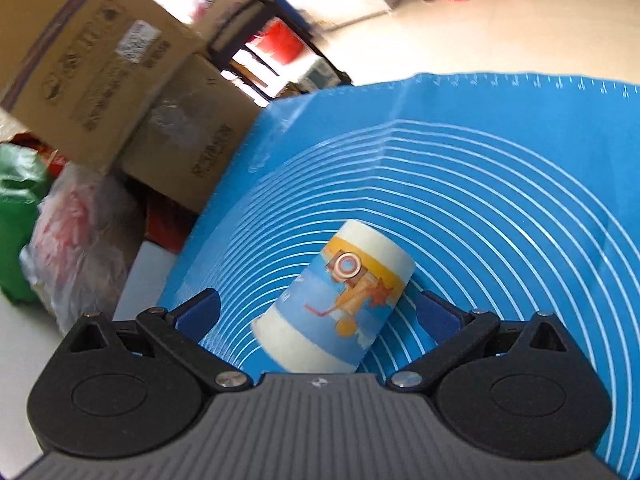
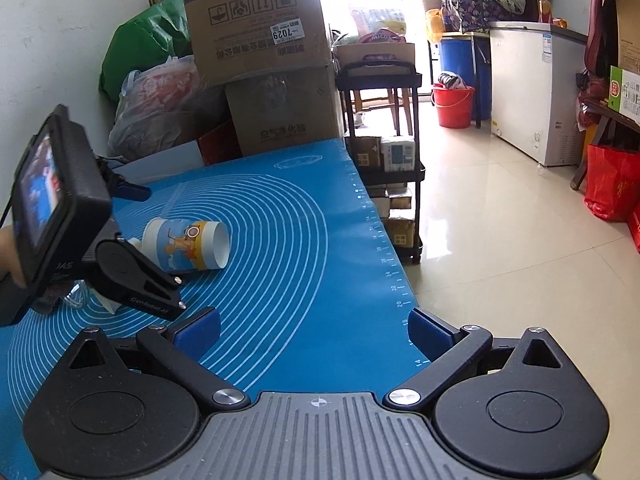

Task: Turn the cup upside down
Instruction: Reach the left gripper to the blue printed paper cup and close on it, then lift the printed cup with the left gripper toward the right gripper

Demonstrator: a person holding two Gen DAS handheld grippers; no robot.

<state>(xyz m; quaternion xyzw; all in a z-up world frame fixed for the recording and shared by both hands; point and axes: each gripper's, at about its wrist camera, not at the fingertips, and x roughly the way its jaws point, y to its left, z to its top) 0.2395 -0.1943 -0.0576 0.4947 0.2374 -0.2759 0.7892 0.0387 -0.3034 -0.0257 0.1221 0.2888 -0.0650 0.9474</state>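
Paper, white with a blue and orange cartoon print, the cup (image 1: 334,302) lies tipped on its side on the blue mat (image 1: 500,200), between the wide-spread fingers of the left gripper (image 1: 318,312), which close on nothing. Its mouth points away from that gripper. The right gripper (image 2: 314,330) stands well apart, fingers wide and empty. Cardboard boxes (image 2: 256,28) are stacked beyond the mat.

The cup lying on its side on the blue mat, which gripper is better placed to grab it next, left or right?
Left. The left gripper is open with the cup lying between its fingers. The right gripper is open too, but sits well back from the cup, over bare blue mat.
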